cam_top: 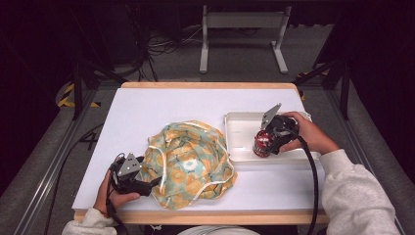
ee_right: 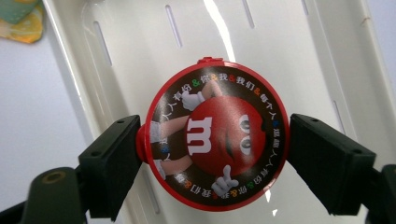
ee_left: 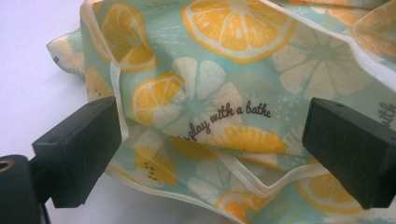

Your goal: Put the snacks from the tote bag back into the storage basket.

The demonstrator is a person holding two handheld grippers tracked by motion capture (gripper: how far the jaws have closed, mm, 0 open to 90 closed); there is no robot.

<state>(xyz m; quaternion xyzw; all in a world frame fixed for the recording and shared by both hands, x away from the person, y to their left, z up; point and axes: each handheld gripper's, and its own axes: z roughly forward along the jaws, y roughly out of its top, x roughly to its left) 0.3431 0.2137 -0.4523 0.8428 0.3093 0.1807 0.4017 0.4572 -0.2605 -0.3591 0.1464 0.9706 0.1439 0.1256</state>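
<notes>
Between the right gripper (ee_right: 212, 149) jaws we see a red round-lidded candy tub (ee_right: 212, 135), its lid printed with a red cartoon candy figure and a ring of characters. Both jaws press its sides, closed on it. The tub sits inside a white tray (cam_top: 240, 128), whose slotted floor lies directly behind the lid in the right gripper view. We see nothing else in the tray.

Between the left gripper (ee_left: 210, 154) jaws lies a crumpled cloth (ee_left: 224, 74), pale teal with orange citrus slices, white trim and the words "play with a bathe". The jaws stand wide apart, holding nothing; the fabric is bunched ahead of and between them.

We note the cloth heaped mid-table, just left of the tray. Both rest on a white table (cam_top: 147, 105) with a wooden edge. Beyond it is grey floor, a white frame leg (cam_top: 242, 22), loose cables and dark surroundings.

The left hand (cam_top: 115, 196) comes in at the near-left corner, gripper aimed at the cloth's near edge. The right hand (cam_top: 308, 132), in a pale sleeve, reaches over the tray's right side.
</notes>
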